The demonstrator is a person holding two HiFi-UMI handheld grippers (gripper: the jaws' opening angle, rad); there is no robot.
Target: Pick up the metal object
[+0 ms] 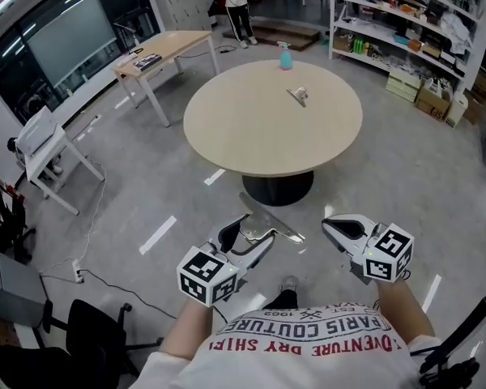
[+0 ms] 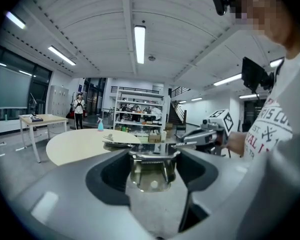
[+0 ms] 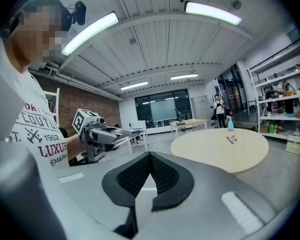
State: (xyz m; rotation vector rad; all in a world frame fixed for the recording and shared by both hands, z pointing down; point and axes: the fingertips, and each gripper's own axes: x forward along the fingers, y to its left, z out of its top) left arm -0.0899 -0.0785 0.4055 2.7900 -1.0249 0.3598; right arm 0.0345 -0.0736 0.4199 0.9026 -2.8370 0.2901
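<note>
Metal object [image 1: 298, 96] lies on the round surface [image 1: 227, 128], well away. Left gripper [image 1: 248, 237] clamps a shiny metal tool [image 1: 275, 227]; right gripper [image 1: 338, 226] is closed and empty. Step closer before reaching.

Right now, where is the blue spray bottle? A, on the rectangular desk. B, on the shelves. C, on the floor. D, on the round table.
D: the bottle stands near the far edge of the round table, just beyond the metal object.
</note>
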